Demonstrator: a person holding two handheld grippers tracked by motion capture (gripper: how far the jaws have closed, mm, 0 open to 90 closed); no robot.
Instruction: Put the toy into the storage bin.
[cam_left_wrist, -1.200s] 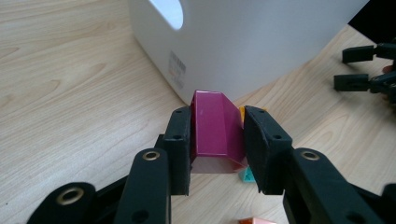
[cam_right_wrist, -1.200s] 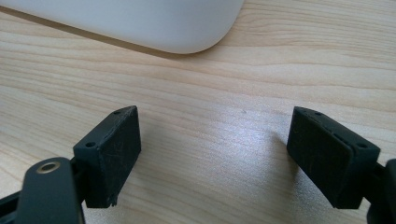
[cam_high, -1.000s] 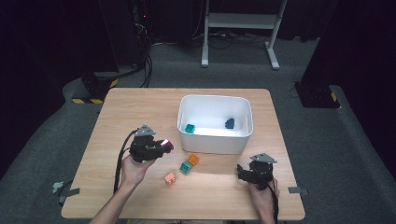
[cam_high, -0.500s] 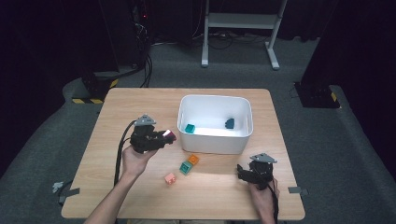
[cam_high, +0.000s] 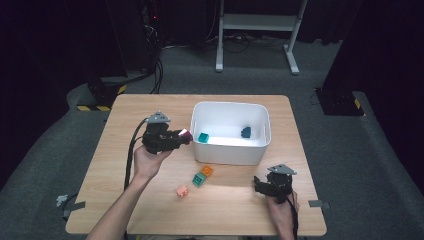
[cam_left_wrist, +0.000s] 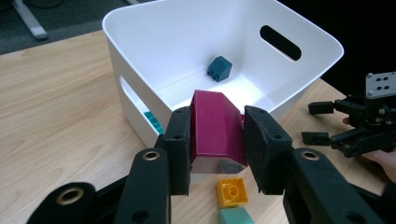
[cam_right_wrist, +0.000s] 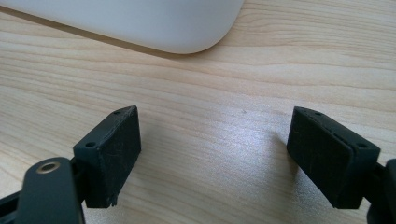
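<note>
The left tongs (cam_left_wrist: 217, 140) pinch a magenta brick (cam_left_wrist: 215, 128) by its flat sides; light, rigid, slick plastic. The right tongs (cam_right_wrist: 229, 154) gape empty.

On my feed, a teal brick (cam_high: 203, 137) and a dark blue brick (cam_high: 245, 132) lie apart inside the white bin. On the wooden tabletop (cam_high: 125, 165) in front of it, an orange brick (cam_high: 207, 171) touches a green one (cam_high: 199, 179), with a pink brick (cam_high: 182, 191) nearby. Grey tape (cam_high: 318, 203) marks the tabletop's right edge.

R hand-held gripper (cam_right_wrist: 215, 158) jaws wide apart over bare wood table (cam_right_wrist: 224, 79); white bin (cam_right_wrist: 140, 23) corner beyond.
</note>
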